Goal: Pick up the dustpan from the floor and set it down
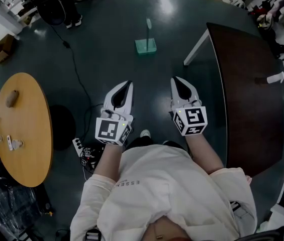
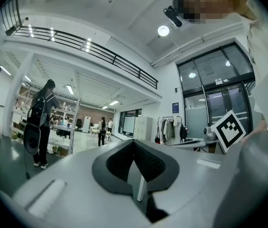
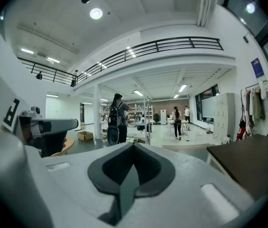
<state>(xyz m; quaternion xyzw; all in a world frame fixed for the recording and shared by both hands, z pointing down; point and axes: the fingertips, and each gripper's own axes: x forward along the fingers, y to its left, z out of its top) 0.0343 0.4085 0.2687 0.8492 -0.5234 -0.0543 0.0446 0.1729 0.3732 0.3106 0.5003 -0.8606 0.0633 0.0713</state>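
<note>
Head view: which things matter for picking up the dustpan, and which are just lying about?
For the job: dustpan, left gripper, right gripper.
Lying about: round table, dark table, cardboard box, power strip.

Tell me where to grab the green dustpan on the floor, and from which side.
Probably the pale handle standing up from the dustpan: the green pan lies low on the floor, offering little to pinch. Come in level from the person's side, jaws either side of the stem. The right gripper, shut now, must open first.
</note>
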